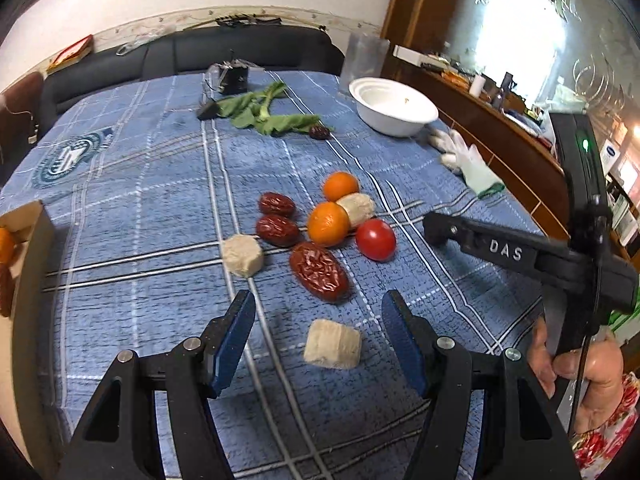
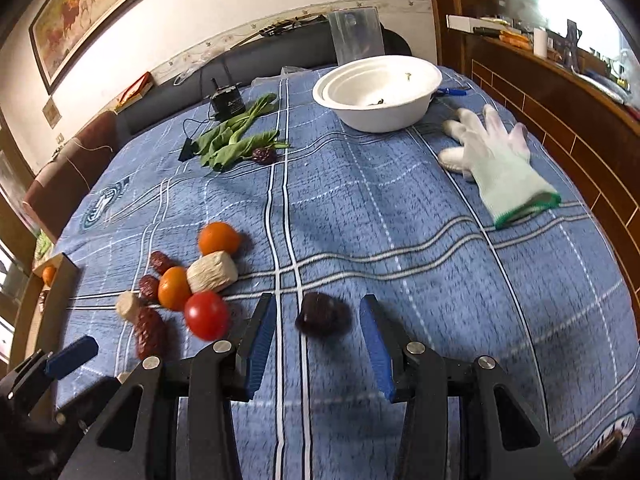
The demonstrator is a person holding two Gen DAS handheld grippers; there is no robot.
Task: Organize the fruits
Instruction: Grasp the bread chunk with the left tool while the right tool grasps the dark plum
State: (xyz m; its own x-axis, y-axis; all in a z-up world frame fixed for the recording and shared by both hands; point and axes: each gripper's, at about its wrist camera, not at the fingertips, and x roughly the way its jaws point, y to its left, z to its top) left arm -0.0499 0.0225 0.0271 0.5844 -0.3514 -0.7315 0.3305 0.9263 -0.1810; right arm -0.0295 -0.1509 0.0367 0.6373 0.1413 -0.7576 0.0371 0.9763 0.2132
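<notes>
Fruits lie in a loose cluster on a blue plaid tablecloth (image 1: 120, 208): two oranges (image 1: 329, 224), a red tomato (image 1: 375, 239), three red dates (image 1: 319, 271) and pale cut chunks (image 1: 242, 255) set among them. One orange touches a pale piece; the tomato sits just beside that pair. A separate pale chunk (image 1: 332, 344) rests apart from the cluster, between the blue pads of the left gripper (image 1: 318, 336), jaws spread wide, nothing held. In the right wrist view a dark wrinkled fruit (image 2: 322, 315), blurred, lies between the fingers of the right gripper (image 2: 318, 336), also spread wide and not touching it.

Surface: cloth covers a table with a dark sofa (image 1: 192, 56) along the far side, a white wall above, a framed painting (image 2: 92, 4) at upper left. Wood panelling (image 2: 560, 128) runs down the right side.

Far end: stacked white bowls (image 2: 376, 92), leafy greens (image 2: 236, 136) with one more dark date at their tip, a small black device (image 2: 228, 102) with a cord. A white glove (image 2: 500, 164) lies near the right edge. A cardboard box (image 2: 56, 276) at the left edge holds another orange.
</notes>
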